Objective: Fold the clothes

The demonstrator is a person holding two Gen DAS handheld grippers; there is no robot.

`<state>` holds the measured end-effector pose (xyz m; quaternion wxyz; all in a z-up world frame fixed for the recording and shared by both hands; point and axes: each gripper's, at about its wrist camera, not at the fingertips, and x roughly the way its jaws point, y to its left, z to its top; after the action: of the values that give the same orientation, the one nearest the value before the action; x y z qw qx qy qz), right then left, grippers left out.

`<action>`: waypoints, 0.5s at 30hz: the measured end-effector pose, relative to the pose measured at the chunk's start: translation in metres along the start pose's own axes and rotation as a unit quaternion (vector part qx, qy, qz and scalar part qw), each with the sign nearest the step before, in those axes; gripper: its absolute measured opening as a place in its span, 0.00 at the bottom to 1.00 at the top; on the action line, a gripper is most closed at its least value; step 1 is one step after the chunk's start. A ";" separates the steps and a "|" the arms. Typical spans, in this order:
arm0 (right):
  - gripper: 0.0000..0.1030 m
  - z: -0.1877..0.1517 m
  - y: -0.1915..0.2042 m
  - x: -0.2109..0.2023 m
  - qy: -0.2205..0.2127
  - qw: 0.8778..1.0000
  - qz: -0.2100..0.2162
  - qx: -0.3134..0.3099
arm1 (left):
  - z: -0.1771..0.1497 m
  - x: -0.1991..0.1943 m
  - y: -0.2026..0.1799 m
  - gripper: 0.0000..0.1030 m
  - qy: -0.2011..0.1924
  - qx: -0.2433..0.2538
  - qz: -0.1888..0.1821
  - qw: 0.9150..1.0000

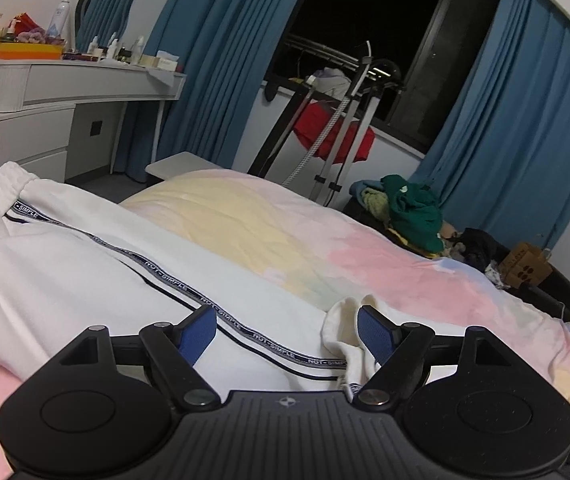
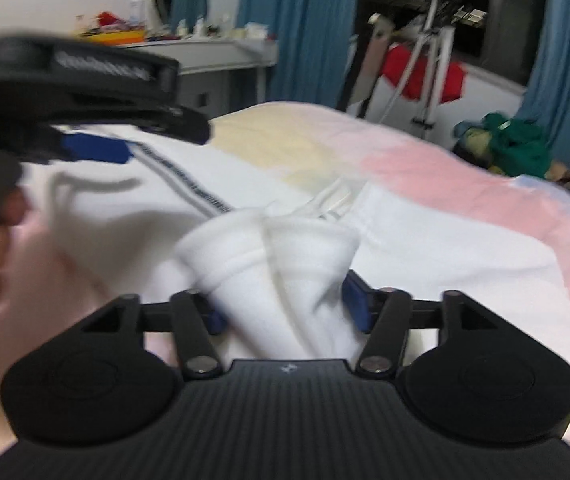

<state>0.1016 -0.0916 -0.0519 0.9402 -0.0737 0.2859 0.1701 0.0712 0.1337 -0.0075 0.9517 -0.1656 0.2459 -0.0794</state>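
Blue curtains [image 1: 221, 60] frame a dark window [image 1: 365, 12]; a white dressing table [image 1: 45, 92] stands left.

White sweatpants [image 1: 85, 264], fleece-like, lie flat on the pastel bedspread [image 1: 385, 264]. Elastic waistband [image 1: 1, 184] at the far-left end, gathered. A dark side stripe [image 1: 189, 292] printed "NOT-SIMPLE" runs diagonally from the waistband toward the cuff end. Cuff [image 1: 345, 336] is bunched and stands up off the bedspread, inner face cream. In the blurred right wrist view the cuff [image 2: 281, 264] appears to form two upright, cone-like folds.
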 end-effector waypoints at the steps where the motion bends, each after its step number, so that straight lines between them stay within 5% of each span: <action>1: 0.72 -0.002 -0.003 -0.009 0.004 1.000 0.015 0.011 | 0.000 0.000 -0.001 0.77 0.000 0.001 -0.003 1.000; 9: 0.74 -0.015 -0.032 -0.058 -0.051 0.995 0.030 0.076 | -0.007 0.002 -0.009 0.77 0.011 0.012 -0.013 1.000; 15: 0.71 -0.012 -0.038 -0.019 -0.040 0.995 0.055 0.075 | -0.010 0.008 -0.014 0.77 0.018 0.024 -0.006 1.000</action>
<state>0.0944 -0.1346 -0.0499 0.9430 0.0196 0.2636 0.2022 0.0724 0.1165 -0.0146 0.9505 -0.1428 0.2595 -0.0943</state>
